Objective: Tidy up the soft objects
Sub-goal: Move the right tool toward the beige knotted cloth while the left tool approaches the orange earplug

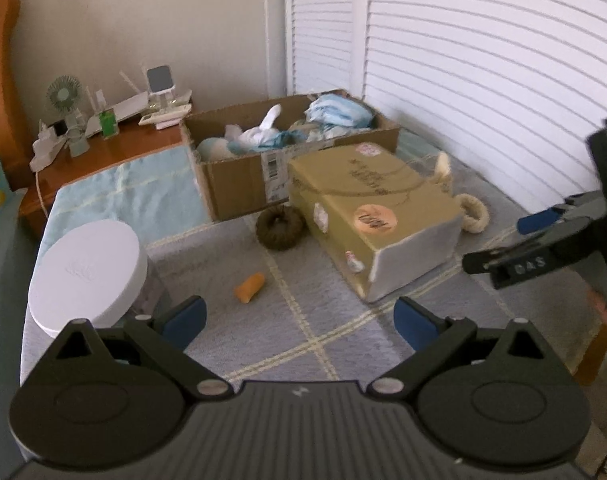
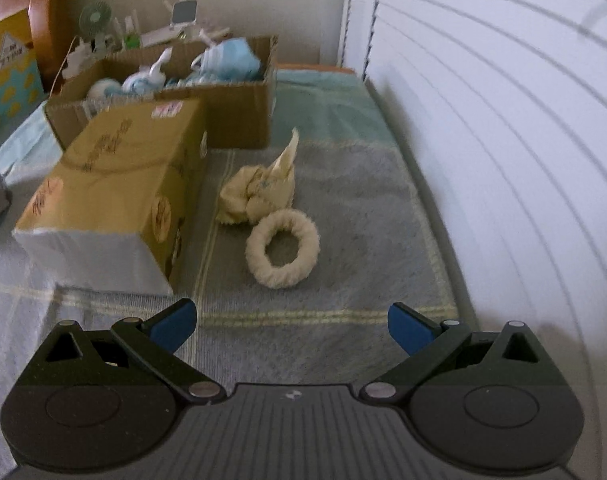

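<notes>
A fuzzy cream ring [image 2: 282, 248] (beside crumpled cloth [image 2: 259, 192]) lies flat.

Both wrist views look down over bed (moderately near); share closed box [image 1: 367, 216] [image 2: 115, 184].

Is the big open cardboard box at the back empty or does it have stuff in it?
Not empty. The open cardboard box holds a heap of blue and white soft items, some rising above its rim.

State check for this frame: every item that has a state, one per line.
left gripper: open, empty
right gripper: open, empty
open cardboard box: holds soft items
yellow box: closed, on its side
cream ring: loose on blanket
brown ring: loose on blanket
</notes>
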{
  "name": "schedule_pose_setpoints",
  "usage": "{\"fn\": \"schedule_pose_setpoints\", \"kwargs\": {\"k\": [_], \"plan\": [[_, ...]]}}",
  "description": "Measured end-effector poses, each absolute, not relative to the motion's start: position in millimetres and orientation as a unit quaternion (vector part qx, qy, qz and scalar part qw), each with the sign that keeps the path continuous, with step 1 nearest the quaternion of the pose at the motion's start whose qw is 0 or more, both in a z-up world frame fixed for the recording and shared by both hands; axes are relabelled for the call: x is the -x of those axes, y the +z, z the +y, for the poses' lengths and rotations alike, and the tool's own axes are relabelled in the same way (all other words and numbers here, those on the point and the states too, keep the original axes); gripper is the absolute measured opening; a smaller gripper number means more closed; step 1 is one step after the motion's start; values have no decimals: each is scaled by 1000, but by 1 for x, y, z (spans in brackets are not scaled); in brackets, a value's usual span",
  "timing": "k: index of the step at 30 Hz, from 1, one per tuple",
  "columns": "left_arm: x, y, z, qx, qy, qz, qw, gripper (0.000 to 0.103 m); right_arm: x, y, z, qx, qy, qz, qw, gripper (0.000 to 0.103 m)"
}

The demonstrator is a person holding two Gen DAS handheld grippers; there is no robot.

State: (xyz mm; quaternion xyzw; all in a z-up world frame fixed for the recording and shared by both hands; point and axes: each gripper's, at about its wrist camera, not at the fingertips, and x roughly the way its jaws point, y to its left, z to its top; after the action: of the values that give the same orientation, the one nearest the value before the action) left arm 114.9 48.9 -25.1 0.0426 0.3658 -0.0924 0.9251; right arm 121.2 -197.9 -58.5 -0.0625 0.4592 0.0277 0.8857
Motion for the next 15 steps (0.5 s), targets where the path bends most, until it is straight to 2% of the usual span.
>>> {"fn": "schedule_pose_setpoints", "kwargs": {"k": [5, 8, 15], "plan": [[-126, -34, 53, -36, -77, 379, 922, 93, -118, -60, -198, 58, 28, 451, 890, 103], [-132, -37, 52, -31, -78, 383, 920, 80, -114, -61, -198, 55, 24, 444, 894, 103], [-148, -50, 50, -24, -77, 403, 912, 72, -108, -62, -198, 52, 15, 431, 901, 103]]}}
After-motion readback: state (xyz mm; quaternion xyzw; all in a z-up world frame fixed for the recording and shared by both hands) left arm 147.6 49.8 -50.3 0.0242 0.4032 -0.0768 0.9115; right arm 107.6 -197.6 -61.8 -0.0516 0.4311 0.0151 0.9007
